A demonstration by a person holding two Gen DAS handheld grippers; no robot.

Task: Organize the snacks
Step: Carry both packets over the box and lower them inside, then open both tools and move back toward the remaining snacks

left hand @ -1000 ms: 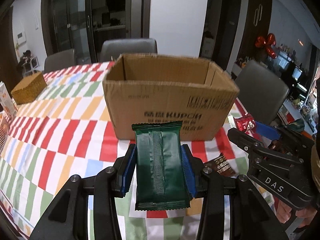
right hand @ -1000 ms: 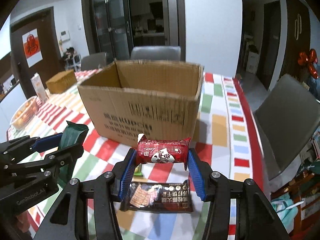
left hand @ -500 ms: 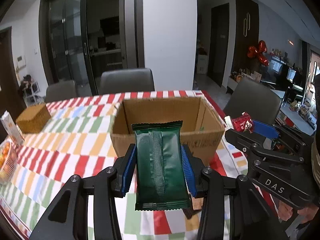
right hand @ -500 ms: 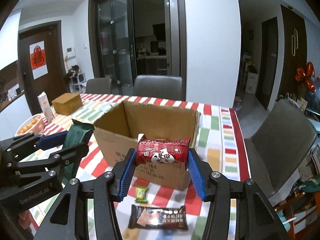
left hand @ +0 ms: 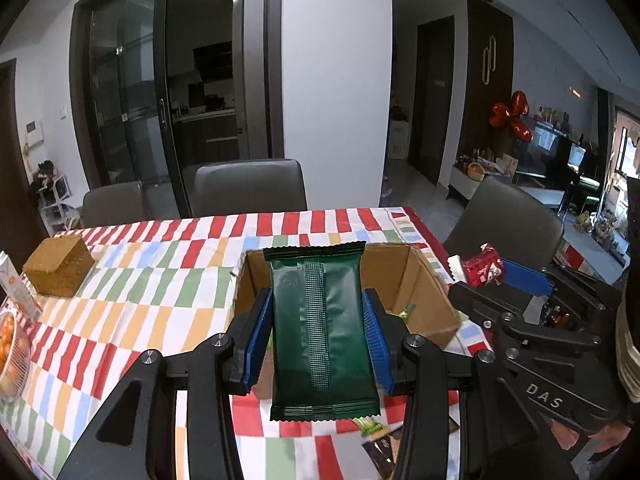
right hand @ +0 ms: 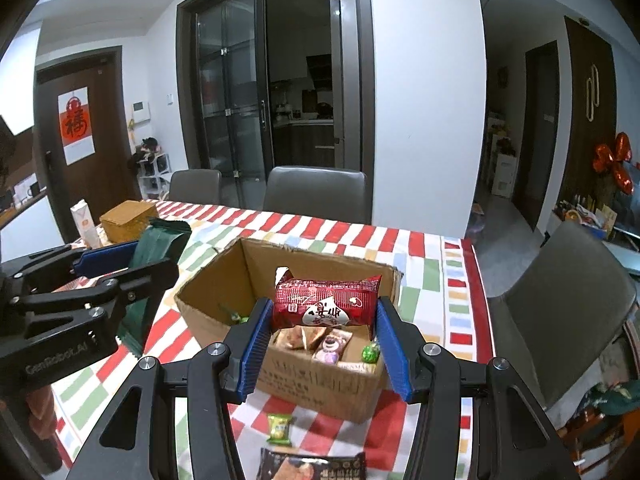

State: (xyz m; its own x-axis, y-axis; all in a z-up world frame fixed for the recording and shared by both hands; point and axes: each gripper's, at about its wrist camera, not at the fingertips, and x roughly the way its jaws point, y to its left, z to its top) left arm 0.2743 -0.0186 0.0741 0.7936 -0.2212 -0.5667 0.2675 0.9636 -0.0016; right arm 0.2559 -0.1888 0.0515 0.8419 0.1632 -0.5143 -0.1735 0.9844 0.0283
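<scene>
Left tongs (left hand: 318, 334) are clamped on a dark green snack pack (left hand: 320, 332), held upright over the cardboard box (right hand: 224, 280); right tongs (right hand: 322, 336) are squeezed onto a red snack packet (right hand: 326, 306) above the same box; more snacks inside it; the bench (left hand: 132, 280) carries it all.

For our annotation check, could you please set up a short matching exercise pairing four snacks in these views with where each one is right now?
Things:
1. green packet
2. red packet
3. dark packet
4. green candy

Places:
A. inside the box
B. flat on the tablecloth, nearer the camera than the box
C. clamped in the left gripper
D. clamped in the right gripper

Pairs: 1-C, 2-D, 3-B, 4-A
</scene>
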